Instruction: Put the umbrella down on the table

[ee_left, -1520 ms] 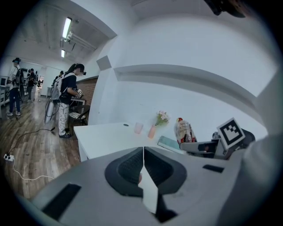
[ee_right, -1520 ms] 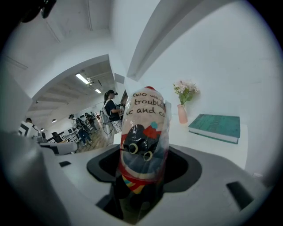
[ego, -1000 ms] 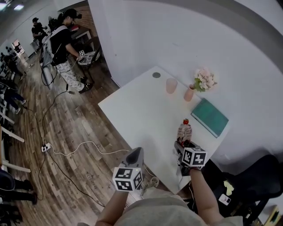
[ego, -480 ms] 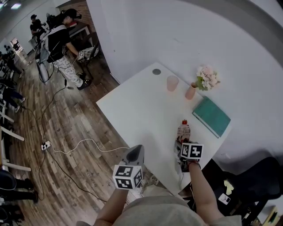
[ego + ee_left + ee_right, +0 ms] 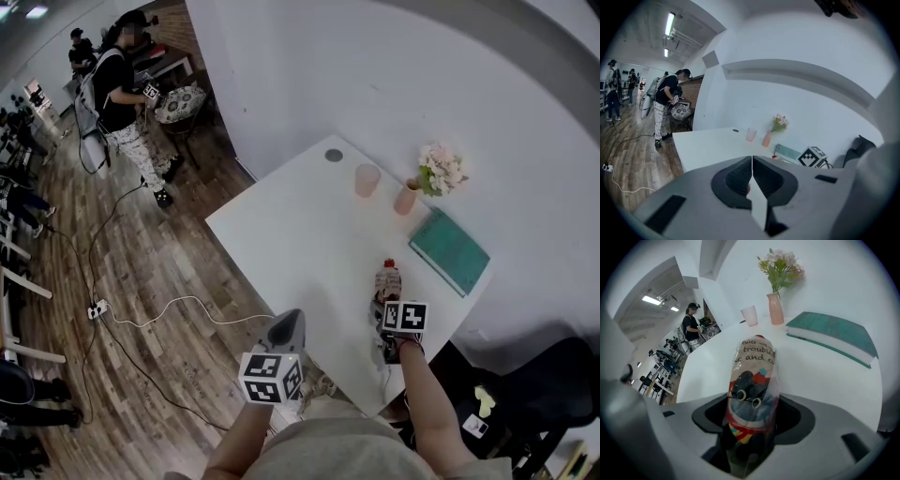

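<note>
A folded umbrella (image 5: 752, 376) in a clear sleeve with a cartoon print sticks forward out of my right gripper (image 5: 750, 427), which is shut on its lower end. In the head view the umbrella (image 5: 387, 279) and right gripper (image 5: 382, 314) are over the near right part of the white table (image 5: 300, 234); whether the umbrella touches the top I cannot tell. My left gripper (image 5: 286, 328) hangs off the table's near edge, above the floor. Its jaws meet in the left gripper view (image 5: 752, 161), with nothing between them.
At the table's far side stand a pink cup (image 5: 367, 180), a pink vase with flowers (image 5: 405, 198) and a green book (image 5: 448, 250). A black chair (image 5: 534, 380) is at the right. A cable (image 5: 178, 309) lies on the wood floor; a person (image 5: 117, 89) stands far left.
My right gripper has shifted slightly forward over the table with the umbrella. The left gripper has held still. The person in the background has stepped to the left.
</note>
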The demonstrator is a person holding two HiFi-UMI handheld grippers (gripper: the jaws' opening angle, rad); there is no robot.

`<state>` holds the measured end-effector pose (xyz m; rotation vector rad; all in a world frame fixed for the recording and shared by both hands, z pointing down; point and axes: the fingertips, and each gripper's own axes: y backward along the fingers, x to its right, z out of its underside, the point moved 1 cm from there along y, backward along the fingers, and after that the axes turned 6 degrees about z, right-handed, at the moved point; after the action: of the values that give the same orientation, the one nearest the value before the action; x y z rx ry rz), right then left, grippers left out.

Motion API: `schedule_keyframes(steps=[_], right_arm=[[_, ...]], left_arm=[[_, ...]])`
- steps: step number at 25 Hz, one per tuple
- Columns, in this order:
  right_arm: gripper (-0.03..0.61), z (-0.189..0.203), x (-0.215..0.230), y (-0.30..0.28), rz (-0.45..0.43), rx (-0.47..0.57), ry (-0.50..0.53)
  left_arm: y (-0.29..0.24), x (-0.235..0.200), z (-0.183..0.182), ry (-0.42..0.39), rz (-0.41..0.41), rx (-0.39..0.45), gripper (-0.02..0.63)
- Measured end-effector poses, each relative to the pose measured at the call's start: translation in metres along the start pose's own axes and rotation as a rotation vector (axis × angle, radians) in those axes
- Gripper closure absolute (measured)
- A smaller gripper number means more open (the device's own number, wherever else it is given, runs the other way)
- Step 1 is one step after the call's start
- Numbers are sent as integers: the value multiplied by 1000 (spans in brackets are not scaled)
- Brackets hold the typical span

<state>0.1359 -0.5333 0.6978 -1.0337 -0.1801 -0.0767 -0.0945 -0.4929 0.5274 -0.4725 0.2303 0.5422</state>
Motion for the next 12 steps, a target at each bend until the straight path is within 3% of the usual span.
schedule_keyframes(steps=[12], right_arm=[[284,1,0,11,12,54,-1]], left_arm=[[23,6,2,-12,-19,22,604]])
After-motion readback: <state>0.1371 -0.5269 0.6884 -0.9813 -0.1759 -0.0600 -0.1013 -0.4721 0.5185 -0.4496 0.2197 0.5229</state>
